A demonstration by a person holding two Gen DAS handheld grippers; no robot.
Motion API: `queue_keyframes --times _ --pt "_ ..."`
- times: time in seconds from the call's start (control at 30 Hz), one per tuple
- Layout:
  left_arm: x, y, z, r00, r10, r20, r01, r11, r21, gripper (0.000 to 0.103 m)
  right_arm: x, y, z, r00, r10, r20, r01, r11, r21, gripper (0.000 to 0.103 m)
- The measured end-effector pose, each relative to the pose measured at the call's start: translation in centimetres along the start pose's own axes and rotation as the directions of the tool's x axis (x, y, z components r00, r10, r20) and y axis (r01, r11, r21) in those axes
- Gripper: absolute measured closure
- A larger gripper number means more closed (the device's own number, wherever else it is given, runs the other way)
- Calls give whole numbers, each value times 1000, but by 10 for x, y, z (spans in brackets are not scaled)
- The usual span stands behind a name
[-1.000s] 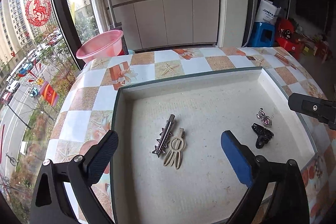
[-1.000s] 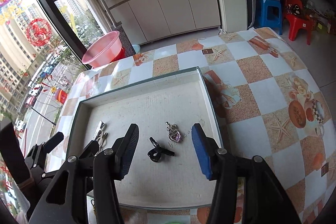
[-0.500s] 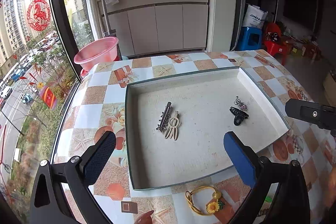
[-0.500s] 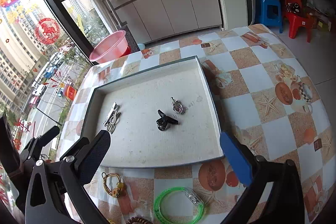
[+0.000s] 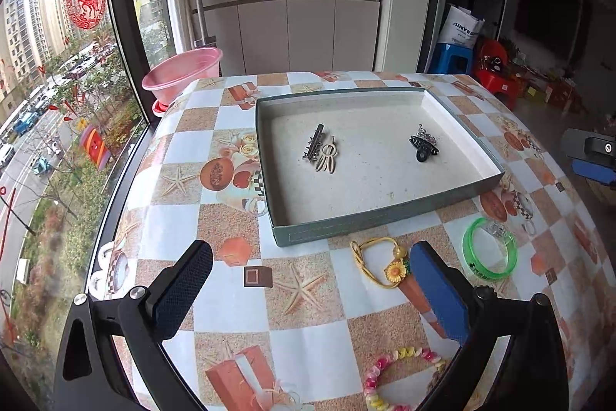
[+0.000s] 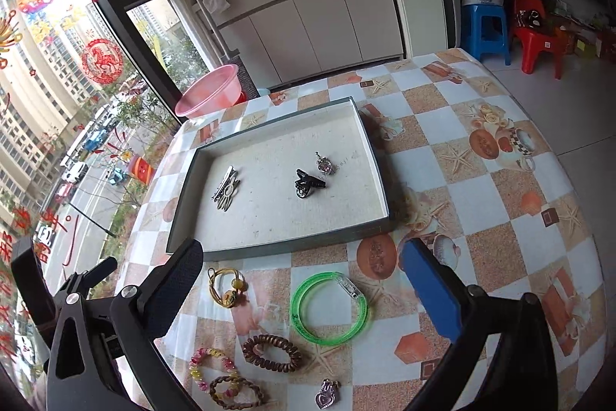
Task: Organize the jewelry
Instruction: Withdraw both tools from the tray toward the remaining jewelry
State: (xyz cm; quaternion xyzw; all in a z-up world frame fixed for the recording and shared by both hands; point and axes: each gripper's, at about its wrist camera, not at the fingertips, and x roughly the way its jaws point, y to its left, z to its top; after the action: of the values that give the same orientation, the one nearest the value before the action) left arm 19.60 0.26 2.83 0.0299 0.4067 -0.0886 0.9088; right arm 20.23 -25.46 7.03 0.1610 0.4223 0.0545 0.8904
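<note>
Silver clip (image 5: 313,142) in tray (image 5: 385,218), long axis toward far wall.

Inside shallow grey rectangular tray (image 6: 379,176): metal hair clips (image 6: 226,190) left, black claw clip (image 6: 307,183) right. Near of tray: green plastic bangle (image 6: 328,307), brown coil hair tie (image 6: 272,353).

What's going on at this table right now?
A person is sorting jewelry with two handheld tongs. Both the left tongs and the right tongs are open, empty, and hover above the table in front of the tray. Inside the tray lie two hair clips, a black claw clip and a heart pendant. A green bangle, a yellow hair tie, a brown coil tie and beaded bracelets wait on the tablecloth.
</note>
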Motion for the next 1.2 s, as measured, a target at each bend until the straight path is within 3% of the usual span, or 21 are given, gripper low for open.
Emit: queue_keyframes --times 0.5,0.9,1.2 --pt "-1 -3 -67 997 -1 -77 4 999 39 0 -10 -10 -81 995 -43 -91 44 999 8 0" --pt "10 -3 -90 992 5 -129 0 999 44 0 9 -11 -131 979 -129 -160 124 992 -36 0" --pt "19 -12 -94 988 37 -149 -26 997 79 0 28 -6 -144 963 -201 -180 187 978 -91 0"
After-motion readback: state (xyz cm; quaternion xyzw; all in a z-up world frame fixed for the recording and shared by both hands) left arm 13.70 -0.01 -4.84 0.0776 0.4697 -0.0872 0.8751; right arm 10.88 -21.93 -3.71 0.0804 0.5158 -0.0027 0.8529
